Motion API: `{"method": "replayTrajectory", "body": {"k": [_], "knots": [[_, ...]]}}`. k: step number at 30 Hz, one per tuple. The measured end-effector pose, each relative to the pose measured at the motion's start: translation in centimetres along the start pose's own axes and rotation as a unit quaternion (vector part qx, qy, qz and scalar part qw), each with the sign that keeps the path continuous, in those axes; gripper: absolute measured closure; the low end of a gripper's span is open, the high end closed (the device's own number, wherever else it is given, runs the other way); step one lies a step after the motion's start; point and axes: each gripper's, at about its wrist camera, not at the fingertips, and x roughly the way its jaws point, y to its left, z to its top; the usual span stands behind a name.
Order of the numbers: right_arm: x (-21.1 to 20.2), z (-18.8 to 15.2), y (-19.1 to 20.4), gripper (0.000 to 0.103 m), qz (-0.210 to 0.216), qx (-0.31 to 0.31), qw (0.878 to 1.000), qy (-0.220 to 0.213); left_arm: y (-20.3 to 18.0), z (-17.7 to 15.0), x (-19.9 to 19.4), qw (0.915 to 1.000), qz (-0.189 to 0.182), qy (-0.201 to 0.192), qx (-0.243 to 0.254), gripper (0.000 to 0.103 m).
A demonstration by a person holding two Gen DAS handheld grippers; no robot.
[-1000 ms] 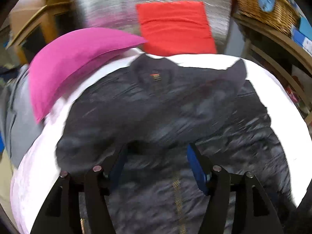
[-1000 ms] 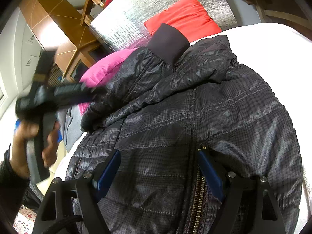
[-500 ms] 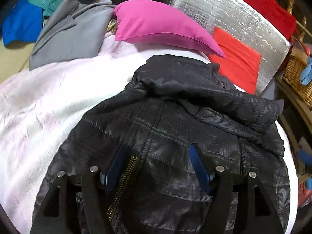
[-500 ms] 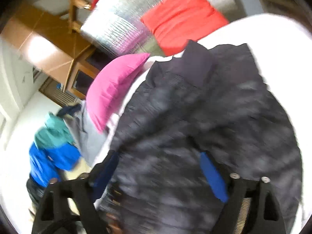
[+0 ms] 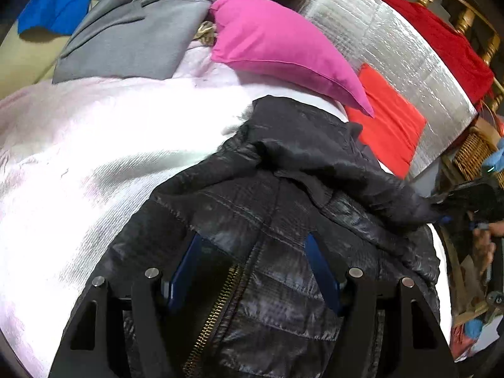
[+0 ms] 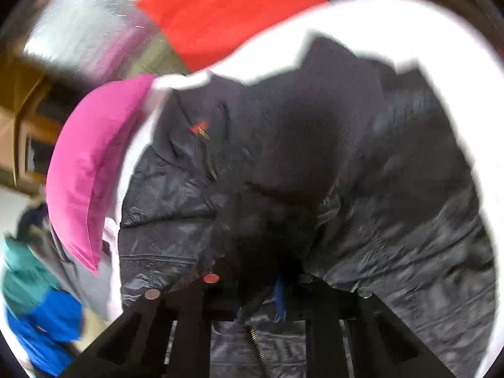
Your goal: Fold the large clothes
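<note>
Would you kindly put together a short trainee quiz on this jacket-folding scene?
1. True or false: the left tongs stand open over the jacket.
2. The garment left of the pink pillow is: A grey, B yellow, C black.
3. Fill in: the zipper teeth are ___-coloured.
Key: 1 true; 2 A; 3 gold.

Black quilted jacket (image 5: 283,220) lies on white bedcover (image 5: 94,157), brass zipper (image 5: 217,308) partly undone. Left gripper (image 5: 252,271) hovers over it, 2 blue pads (image 5: 186,271) apart. Pink pillow (image 5: 277,44) beyond collar.
</note>
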Motion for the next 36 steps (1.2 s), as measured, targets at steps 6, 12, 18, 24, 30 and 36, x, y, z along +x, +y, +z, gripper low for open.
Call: {"method": "replayTrajectory", "body": {"k": [6,12,18,24,30,36], "knots": [[-6.3,-2.2,2.8,0.092,0.013,-0.148,0.974,-0.169,-0.1,-0.3,0.1,0.9999,0.010,0.000,0.003,0.034],[4.2,-4.6,-9.5,0.082,0.042,0.046,0.998,-0.011,-0.4,-0.8,0.5,0.9995,0.026,0.000,0.021,0.034],[2.7,-5.2,-10.8,0.036,0.105,0.060,0.992,-0.033,-1.0,-1.1,1.2,0.9987,0.037,0.000,0.034,0.034],[-0.2,-5.5,-6.7,0.035,-0.037,-0.090,0.991,-0.089,-0.9,-0.8,1.3,0.9990,0.033,0.002,0.029,0.033],[-0.8,-7.8,-0.8,0.035,-0.167,-0.310,0.927,-0.128,-0.9,-0.8,1.3,0.9992,0.031,0.002,0.027,0.033],[2.6,-9.0,4.1,0.035,-0.235,-0.439,0.856,-0.140,-0.9,-0.8,1.4,0.9991,0.032,0.003,0.029,0.033]]}}
